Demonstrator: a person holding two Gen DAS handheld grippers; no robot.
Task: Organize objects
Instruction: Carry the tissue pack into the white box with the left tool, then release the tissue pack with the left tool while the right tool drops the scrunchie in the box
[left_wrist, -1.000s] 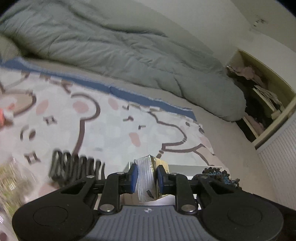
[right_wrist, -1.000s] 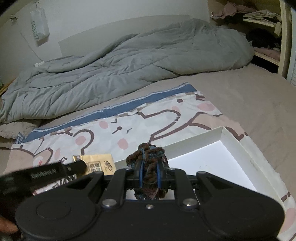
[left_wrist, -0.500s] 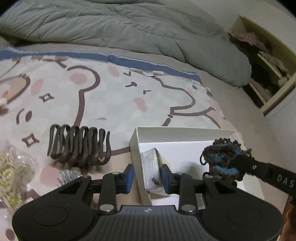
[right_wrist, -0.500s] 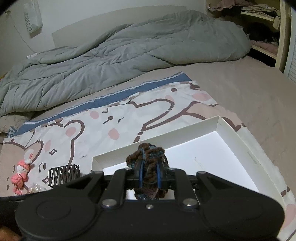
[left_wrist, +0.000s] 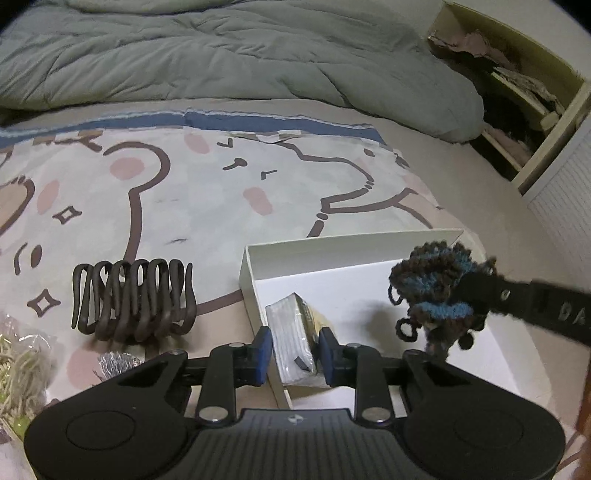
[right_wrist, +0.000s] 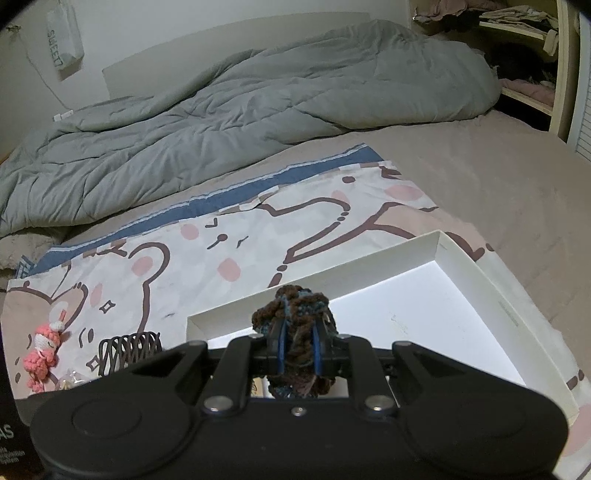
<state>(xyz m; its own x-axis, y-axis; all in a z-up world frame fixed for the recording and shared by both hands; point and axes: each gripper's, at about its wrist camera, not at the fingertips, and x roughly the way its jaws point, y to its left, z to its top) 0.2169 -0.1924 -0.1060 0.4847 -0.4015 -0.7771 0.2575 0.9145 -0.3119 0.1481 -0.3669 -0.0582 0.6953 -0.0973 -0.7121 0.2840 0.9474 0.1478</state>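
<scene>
A white shallow box (left_wrist: 310, 254) (right_wrist: 476, 269) lies on the printed blanket. My left gripper (left_wrist: 295, 349) is open over the box's near left corner; a small white and tan packet (left_wrist: 291, 332) rests between its blue pads (left_wrist: 263, 347), inside the box. My right gripper (right_wrist: 298, 349) is shut on a brown and blue crocheted scrunchie (right_wrist: 295, 314) and holds it above the box; it also shows in the left wrist view (left_wrist: 432, 284). A dark brown claw hair clip (left_wrist: 133, 299) (right_wrist: 129, 349) lies left of the box.
A pink crocheted doll (right_wrist: 42, 354) lies at the blanket's left. A clear bag of pale shreds (left_wrist: 18, 365) and a small silver foil item (left_wrist: 118, 363) lie near the clip. A grey duvet (right_wrist: 240, 110) is heaped behind; open shelves (left_wrist: 517, 92) stand at the right.
The left gripper carried the packet over the box, lowered it into the corner and opened its jaws. The right gripper moved over the box, still holding the scrunchie.
</scene>
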